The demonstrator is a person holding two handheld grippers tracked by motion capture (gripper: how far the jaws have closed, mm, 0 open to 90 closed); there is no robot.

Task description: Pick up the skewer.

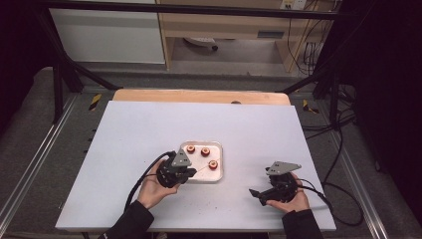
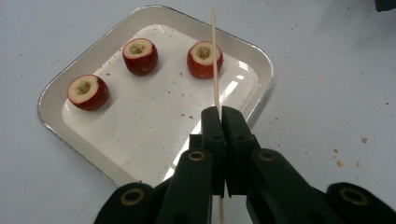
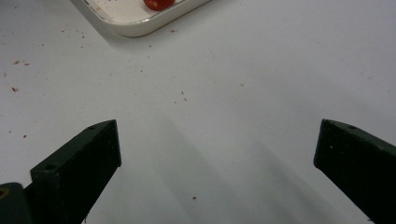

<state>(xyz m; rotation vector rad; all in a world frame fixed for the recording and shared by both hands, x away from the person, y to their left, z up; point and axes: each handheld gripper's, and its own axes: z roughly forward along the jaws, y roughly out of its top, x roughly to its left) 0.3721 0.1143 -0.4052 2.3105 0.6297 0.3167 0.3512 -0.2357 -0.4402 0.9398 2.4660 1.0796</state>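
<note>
I see left gripper [image 2: 222, 114] clamped on a thin wooden skewer [image 2: 215, 60], over the tray [image 2: 261, 60] with three cored red fruits [image 2: 204, 59] ahead. Right gripper [image 3: 217, 154] jaws wide apart, nothing between, above bare table [image 3: 257, 74].

Even overhead light, dim room edges, glare on the tray [image 2: 261, 88], soft shadows, slightly soft focus.

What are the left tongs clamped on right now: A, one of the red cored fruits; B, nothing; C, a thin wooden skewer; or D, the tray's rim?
C: the left tongs are shut on a thin wooden skewer that points out over the tray.
</note>
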